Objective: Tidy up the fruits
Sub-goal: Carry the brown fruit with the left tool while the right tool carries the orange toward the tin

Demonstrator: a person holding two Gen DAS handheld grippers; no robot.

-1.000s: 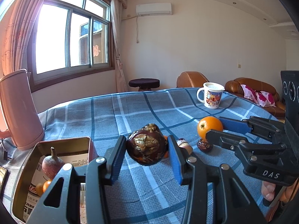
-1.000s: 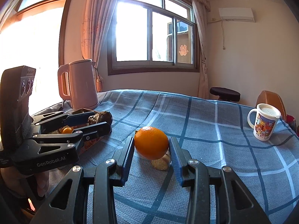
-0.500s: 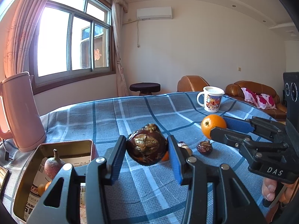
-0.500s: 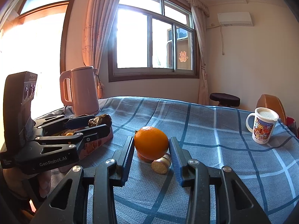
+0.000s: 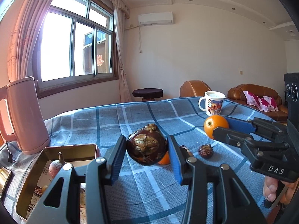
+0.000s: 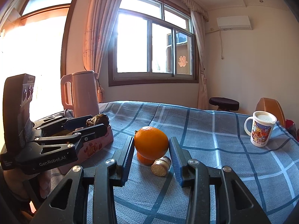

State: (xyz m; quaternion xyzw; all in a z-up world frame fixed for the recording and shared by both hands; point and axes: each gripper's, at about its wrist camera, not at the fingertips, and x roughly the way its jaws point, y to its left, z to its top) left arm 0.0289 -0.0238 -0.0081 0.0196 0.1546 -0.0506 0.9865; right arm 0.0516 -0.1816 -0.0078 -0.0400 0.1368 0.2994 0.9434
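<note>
My left gripper (image 5: 146,150) is shut on a dark brown mangosteen (image 5: 147,146) and holds it above the blue checked tablecloth (image 5: 130,119). My right gripper (image 6: 151,146) is shut on an orange (image 6: 151,142), also lifted; it shows in the left wrist view (image 5: 215,126). A metal tin (image 5: 74,149) at lower left holds a reddish fruit with a stem (image 5: 57,166). On the cloth lie a small orange fruit (image 5: 164,159), a dark wrinkled fruit (image 5: 205,150) and a tan round piece (image 6: 161,166).
A pink kettle (image 5: 24,115) stands left, behind the tin. A printed mug (image 5: 213,105) stands at the far right of the table. A stool (image 5: 147,93) and brown sofas (image 5: 256,97) are beyond the table's far edge.
Both grippers have risen, each with its fruit held. The loose fruits on the cloth now sit lower under them.
</note>
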